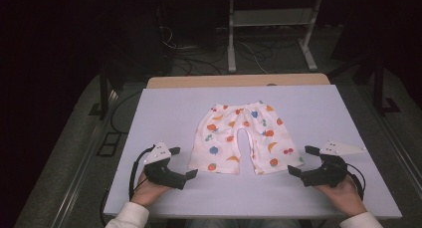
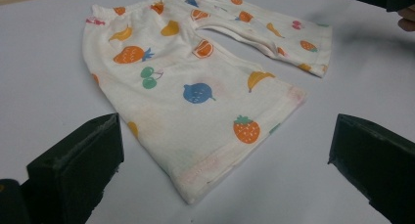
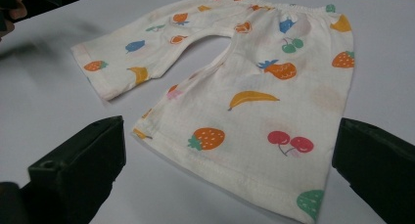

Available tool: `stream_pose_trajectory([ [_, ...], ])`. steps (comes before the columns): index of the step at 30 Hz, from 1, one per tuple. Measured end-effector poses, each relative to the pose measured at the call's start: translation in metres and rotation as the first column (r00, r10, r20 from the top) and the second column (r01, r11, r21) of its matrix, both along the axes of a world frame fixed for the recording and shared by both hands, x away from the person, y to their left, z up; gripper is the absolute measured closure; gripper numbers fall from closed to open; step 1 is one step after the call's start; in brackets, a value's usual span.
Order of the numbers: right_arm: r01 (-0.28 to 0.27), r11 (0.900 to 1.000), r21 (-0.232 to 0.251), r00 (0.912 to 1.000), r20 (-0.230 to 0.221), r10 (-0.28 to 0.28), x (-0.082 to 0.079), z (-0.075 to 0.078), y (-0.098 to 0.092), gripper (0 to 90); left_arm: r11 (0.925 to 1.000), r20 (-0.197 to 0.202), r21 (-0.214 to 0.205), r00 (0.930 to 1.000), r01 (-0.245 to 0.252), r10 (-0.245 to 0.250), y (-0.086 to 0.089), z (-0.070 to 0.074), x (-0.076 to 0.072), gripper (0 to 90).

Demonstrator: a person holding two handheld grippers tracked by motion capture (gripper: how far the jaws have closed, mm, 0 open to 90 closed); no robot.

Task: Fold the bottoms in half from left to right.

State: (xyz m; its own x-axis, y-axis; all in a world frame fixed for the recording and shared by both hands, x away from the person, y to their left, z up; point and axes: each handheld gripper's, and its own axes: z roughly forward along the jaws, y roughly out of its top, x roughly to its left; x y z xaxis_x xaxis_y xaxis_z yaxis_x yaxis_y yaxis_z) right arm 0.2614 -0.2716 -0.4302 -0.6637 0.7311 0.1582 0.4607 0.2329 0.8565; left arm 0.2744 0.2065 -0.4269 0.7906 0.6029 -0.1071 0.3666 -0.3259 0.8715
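Observation:
A small pair of cream shorts [image 1: 244, 137] printed with coloured fruit lies flat on the white table [image 1: 164, 108], waistband away from me, both legs toward me. My left gripper [image 1: 182, 162] rests on the table just left of the shorts' left leg hem, jaws wide open and empty. In the left gripper view that leg [image 2: 195, 101] lies ahead, between the two black jaws and clear of them. My right gripper [image 1: 303, 161] sits by the right leg hem, open as well. The right gripper view has the right leg [image 3: 259, 121] lying between its spread jaws, untouched.
The white tabletop has bare room on both sides of the shorts and along the front edge. A wooden strip [image 1: 239, 80] runs along the far edge. Beyond it stand a metal frame [image 1: 231, 34] and loose cables [image 1: 199, 63] on a dark floor.

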Motion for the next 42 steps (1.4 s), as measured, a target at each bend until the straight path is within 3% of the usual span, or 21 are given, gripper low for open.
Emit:
stream_pose_trajectory([
  [16, -0.018, 0.9998, -0.007, 0.9998, 0.006, 0.018, 0.001, 0.007, 0.009, 0.0, 1.0000, -0.004, 0.001, 1.0000, -0.002, 0.002, -0.001, -0.001, 0.000, 0.0],
  [42, -0.050, 0.9985, -0.024, 0.9988, 0.001, 0.050, 0.024, 0.028, 0.021, 0.0, 1.0000, -0.010, 0.001, 0.9999, -0.005, 0.005, 0.000, -0.001, 0.001, 0.0],
])
